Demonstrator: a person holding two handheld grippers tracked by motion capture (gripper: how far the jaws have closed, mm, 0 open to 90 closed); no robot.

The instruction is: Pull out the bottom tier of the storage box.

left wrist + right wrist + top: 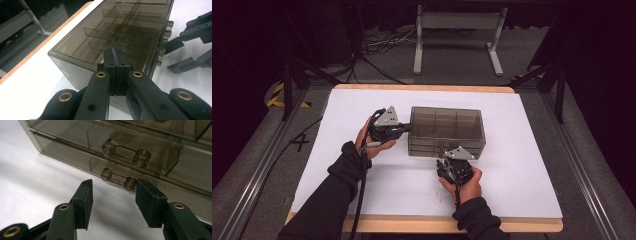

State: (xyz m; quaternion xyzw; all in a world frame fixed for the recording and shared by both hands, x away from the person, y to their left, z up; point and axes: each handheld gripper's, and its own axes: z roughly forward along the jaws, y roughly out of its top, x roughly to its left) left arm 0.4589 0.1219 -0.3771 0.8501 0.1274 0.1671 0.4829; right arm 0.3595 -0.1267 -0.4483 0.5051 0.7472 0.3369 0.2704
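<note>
We see a lab or test room. The table (532,150) stands in a metal rail frame (584,175), with black curtains (602,40), floor cables (377,50) and hazard tape (276,95).

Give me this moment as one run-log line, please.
left gripper: shut, on top of drawer box | right gripper: open, before lower drawer handle | handle ungrasped

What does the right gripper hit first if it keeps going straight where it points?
Probably the lower drawer handle on the smoky plastic drawer box: the right gripper, jaws open, points at it. The remaining gap is hard to judge.
</note>
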